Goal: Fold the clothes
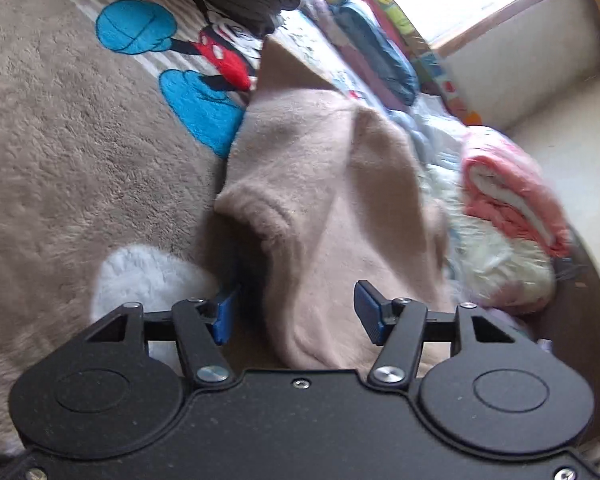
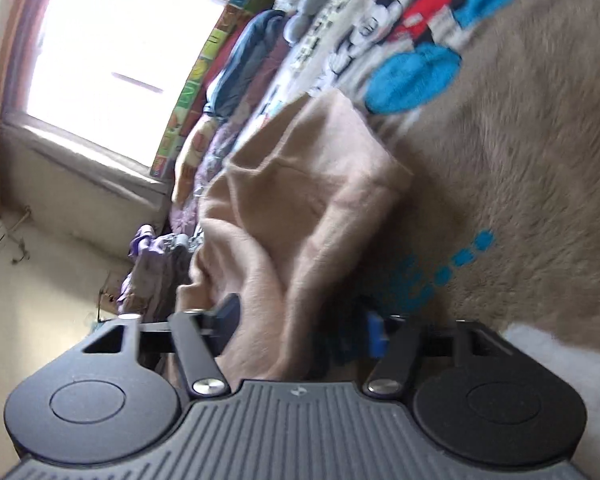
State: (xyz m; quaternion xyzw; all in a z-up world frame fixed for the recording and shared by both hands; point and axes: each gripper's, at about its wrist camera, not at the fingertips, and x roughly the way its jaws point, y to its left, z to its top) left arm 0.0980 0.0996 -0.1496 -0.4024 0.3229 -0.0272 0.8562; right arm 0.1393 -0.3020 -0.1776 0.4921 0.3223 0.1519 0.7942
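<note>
The garment (image 1: 320,184), a beige fleecy piece, is lying bunched and creased on the blanket (image 1: 60,140), its ribbed cuff (image 1: 260,216) curling up near the left tool (image 1: 296,312). The left tool's blue pads (image 1: 224,316) are standing spread, with cloth running between them but not being pinched. In the right wrist view the garment (image 2: 300,208) is draping in deep folds toward the right tool (image 2: 302,326), whose jaws are also standing apart around the cloth. The blanket (image 2: 520,160) is showing a cartoon mouse print (image 2: 400,12). Folded laundry (image 1: 508,196) is sitting beside the garment, near the window (image 2: 120,60).
</note>
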